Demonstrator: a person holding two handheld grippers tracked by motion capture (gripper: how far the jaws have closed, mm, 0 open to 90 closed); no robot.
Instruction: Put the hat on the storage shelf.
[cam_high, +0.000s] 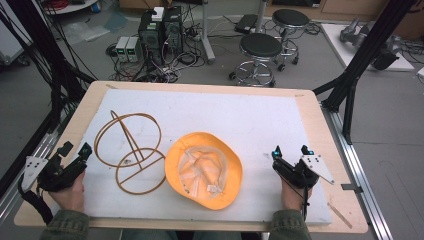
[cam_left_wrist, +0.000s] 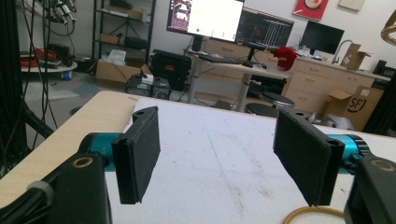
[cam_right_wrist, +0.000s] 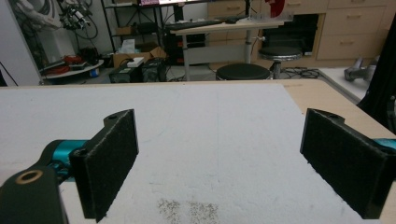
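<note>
I see the yellow hat (cam_high: 203, 170) lying upside down at about 6 o'clock on the white board (cam_high: 240, 112), its pale lining facing up, with the wire hat stand (cam_high: 131, 151) just beside it at its 9 o'clock, tipped over on the board, one ring close to the brim. My left gripper (cam_high: 74, 151) sits at the board's 8 o'clock corner, well apart from the hat, jaws spread with nothing between them and a curve of the stand's wire just ahead by the right jaw in its own view. My right gripper (cam_high: 291, 150) rests at 4 o'clock, near the hat's 3 o'clock side but not touching, jaws wide apart over bare board.
</note>
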